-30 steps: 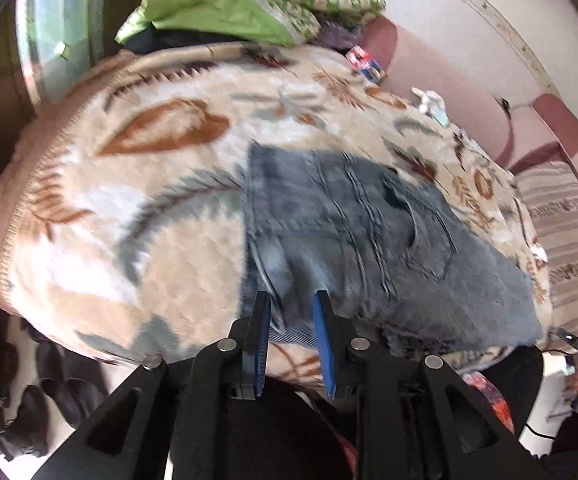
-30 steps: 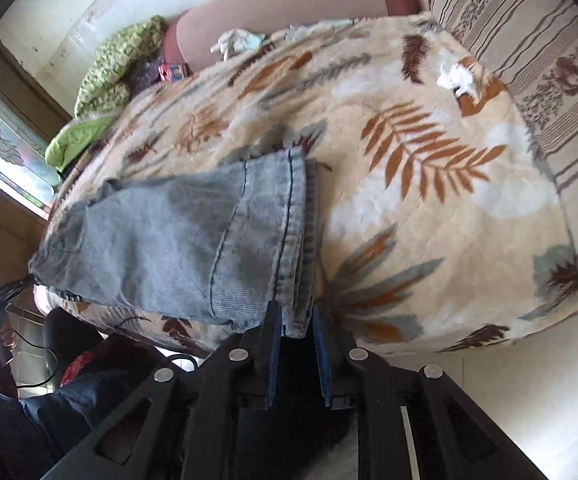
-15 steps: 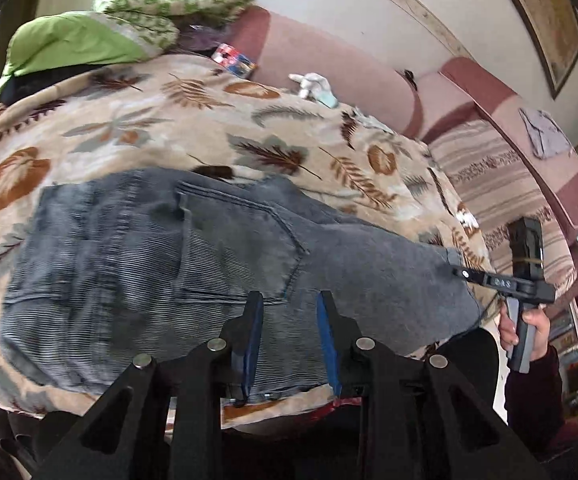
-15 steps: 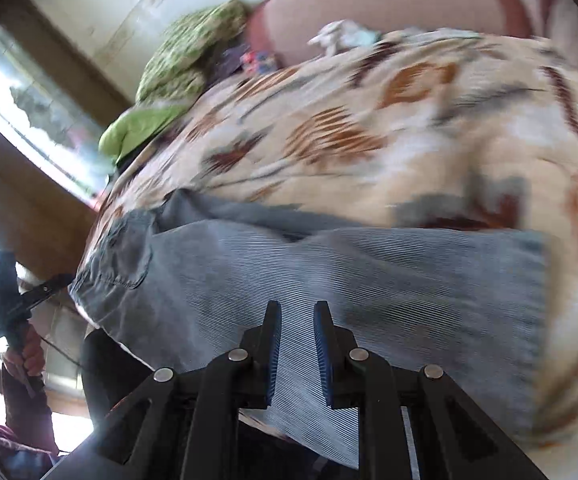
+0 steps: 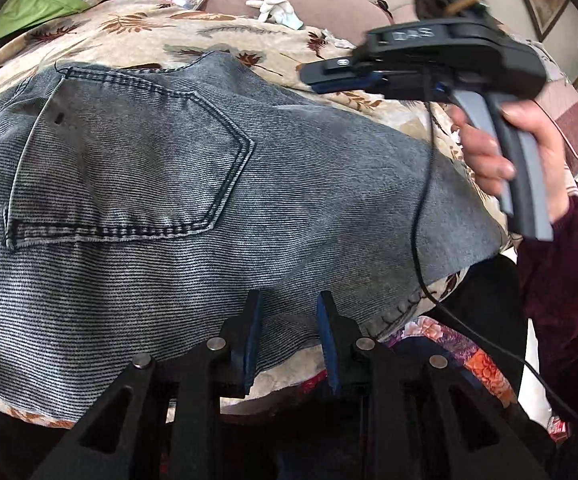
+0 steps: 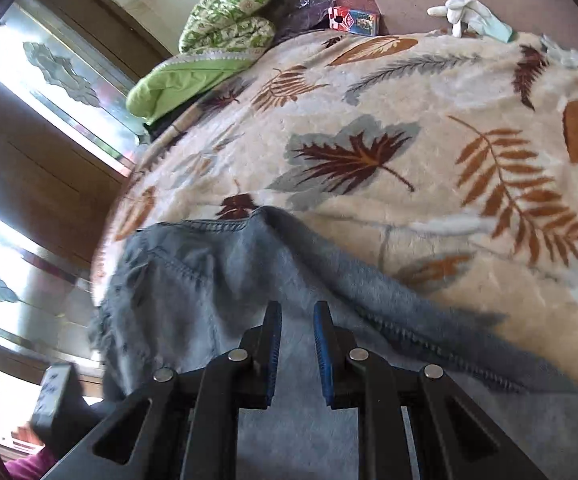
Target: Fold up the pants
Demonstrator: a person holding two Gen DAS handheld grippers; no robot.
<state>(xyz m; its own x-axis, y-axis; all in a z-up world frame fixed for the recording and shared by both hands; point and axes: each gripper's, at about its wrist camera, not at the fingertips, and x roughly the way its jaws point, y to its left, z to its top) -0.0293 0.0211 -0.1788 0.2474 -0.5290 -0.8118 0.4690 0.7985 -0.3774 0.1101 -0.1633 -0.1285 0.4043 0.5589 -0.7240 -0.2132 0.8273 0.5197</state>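
Directly ahead of the open left gripper (image 5: 289, 344), ribbed grey denim pants (image 5: 217, 200) lie flat on the plush leaf-print cream blanket (image 6: 429, 140) (five-sided stitched back pocket (image 5: 129, 164) upward). Beyond, the right gripper (image 6: 296, 344) hovers over the denim, jaws parted, empty.

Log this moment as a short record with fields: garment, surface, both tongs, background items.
garment: grey denim pants lying flat, back pocket facing up
surface: leaf-print blanket
left tongs: open, holding nothing, at the pants' near edge
right tongs: open, holding nothing, over the pants
background items: green quilt, white glove, small printed box
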